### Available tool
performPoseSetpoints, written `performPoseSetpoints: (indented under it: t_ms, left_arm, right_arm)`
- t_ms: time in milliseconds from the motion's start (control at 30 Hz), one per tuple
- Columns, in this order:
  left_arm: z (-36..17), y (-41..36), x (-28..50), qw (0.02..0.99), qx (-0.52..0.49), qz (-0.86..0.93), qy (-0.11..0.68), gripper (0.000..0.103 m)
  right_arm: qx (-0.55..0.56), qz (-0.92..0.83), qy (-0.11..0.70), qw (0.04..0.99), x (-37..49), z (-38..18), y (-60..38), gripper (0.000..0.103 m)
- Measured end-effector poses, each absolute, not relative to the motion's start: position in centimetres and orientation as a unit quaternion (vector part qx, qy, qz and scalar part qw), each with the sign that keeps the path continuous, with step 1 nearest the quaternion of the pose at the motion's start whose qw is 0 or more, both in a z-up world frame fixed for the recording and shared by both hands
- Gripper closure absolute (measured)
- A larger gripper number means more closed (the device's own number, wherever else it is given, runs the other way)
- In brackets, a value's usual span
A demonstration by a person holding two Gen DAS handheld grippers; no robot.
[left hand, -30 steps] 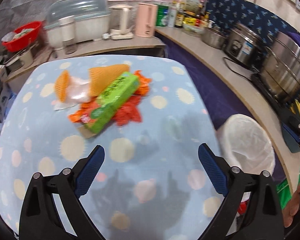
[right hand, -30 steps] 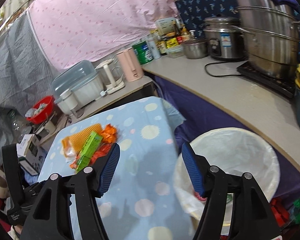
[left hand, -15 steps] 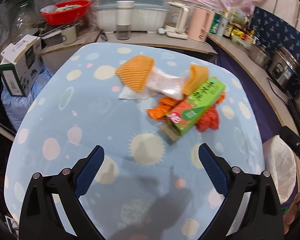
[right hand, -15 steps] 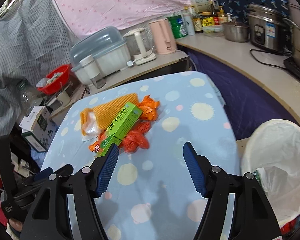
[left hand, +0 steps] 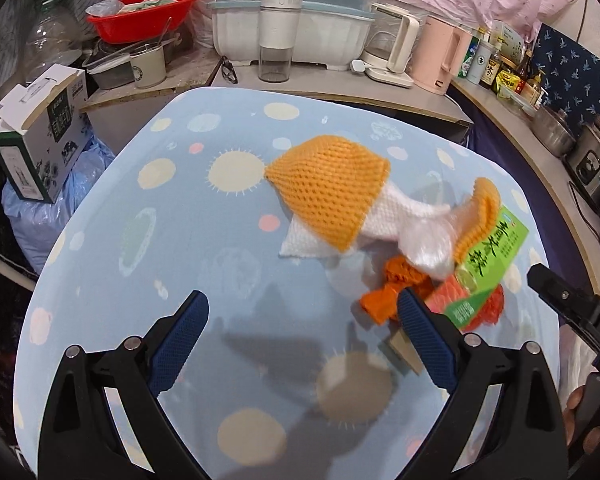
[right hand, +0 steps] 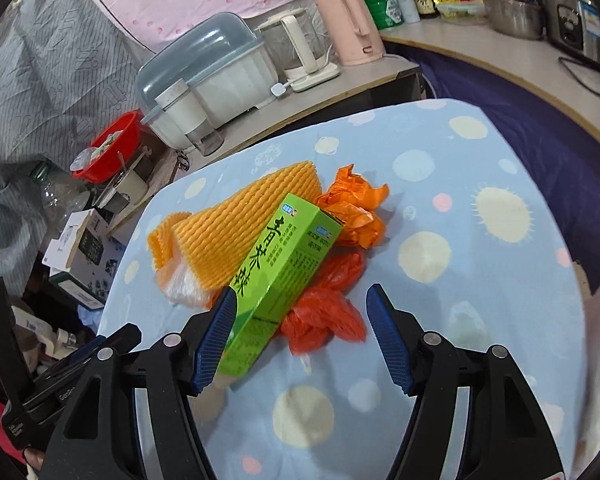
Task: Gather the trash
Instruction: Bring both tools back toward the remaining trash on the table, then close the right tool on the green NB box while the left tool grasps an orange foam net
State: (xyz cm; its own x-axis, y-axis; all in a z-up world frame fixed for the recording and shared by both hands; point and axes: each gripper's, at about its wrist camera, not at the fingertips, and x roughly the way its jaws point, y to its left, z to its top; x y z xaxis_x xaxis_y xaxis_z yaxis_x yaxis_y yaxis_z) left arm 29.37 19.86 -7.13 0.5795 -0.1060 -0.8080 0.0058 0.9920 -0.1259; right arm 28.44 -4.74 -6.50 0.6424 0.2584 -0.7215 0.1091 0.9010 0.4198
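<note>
We see the trash heaped on the spotted blue bench [right hand: 480,288]. Our right gripper [right hand: 300,332] is spread wide over the near end of the green box [right hand: 276,276], whose end lies between the jaws beside the left pad, with red plastic [right hand: 324,312] under it. Our left gripper [left hand: 300,344] is spread too, nothing between its pads; the orange foam net [left hand: 328,188] lies ahead, to its right.

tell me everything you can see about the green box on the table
The green box is a long, narrow cardboard carton with dark printed characters and an orange-red patch near one end. It lies on its side, slanted across the trash pile, resting on the red plastic bag and against the orange foam net. Its near end reaches between the right gripper's open jaws.
</note>
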Motion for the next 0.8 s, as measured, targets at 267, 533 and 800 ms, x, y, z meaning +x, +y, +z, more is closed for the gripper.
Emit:
performPoseSetpoints:
  t_ms: [267,533,800]
  left_arm:
    - [-7.9,19.6,33.1,0.89,-0.063,-0.061,0.448,0.011]
    - [-8.4,17.9,36.0,0.9,-0.035,-0.076,0.428,0.01]
    - [-9.0,17.7,36.6,0.886,-0.041,-0.109,0.449,0.065]
  right_arm:
    - [0.237,0.05,0.432,0.869,32.1,-8.8,-4.8,0.034]
    - [0.259,0.085,0.434,0.859,33.5,-9.8,-4.4,0.046]
    - [0.25,0.102,0.416,0.869,32.0,-7.9,-3.7,0.062]
